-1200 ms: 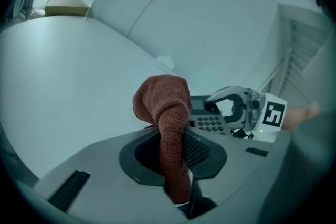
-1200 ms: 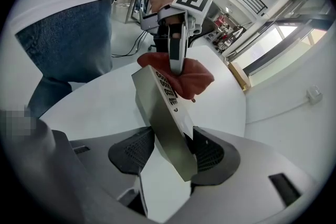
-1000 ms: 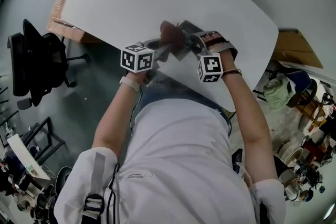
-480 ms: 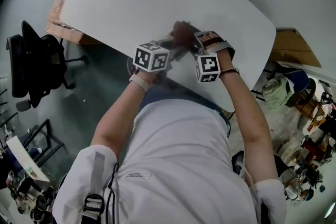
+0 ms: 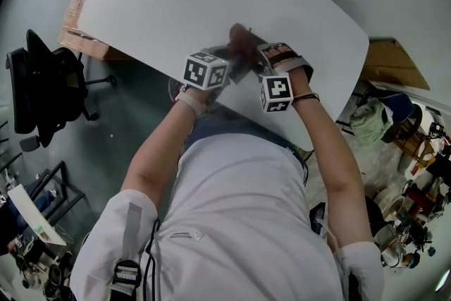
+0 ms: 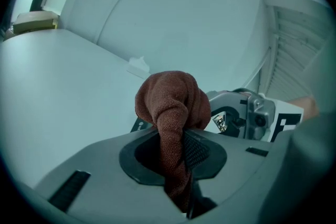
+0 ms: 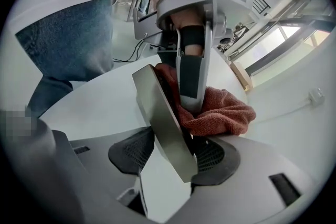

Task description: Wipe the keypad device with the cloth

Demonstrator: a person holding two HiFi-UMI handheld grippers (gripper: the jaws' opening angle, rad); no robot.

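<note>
Two grippers meet above the near edge of the white table (image 5: 176,3), both raised clear of its surface.

1. My left gripper (image 6: 176,152) has its fingers closed on the brown cloth (image 6: 170,105). A narrow tail of cloth runs down between the two dark pads, and the rest bulges out ahead of them as a rounded wad.

2. My right gripper (image 7: 173,157) has its fingers clamped on the keypad device (image 7: 160,113), a flat grey slab. In the right gripper view the slab stands edge-on and tilted, its lower end seated between the pads and its upper end leaning away to the left.

3. The wad of cloth lies against the far face of the device, touching it. The left gripper's finger presses in from above, just behind the cloth.

4. The keypad face itself is turned away and cannot be read.

5. A black office chair (image 5: 42,81) stands on the floor well to my left of the table.
</note>
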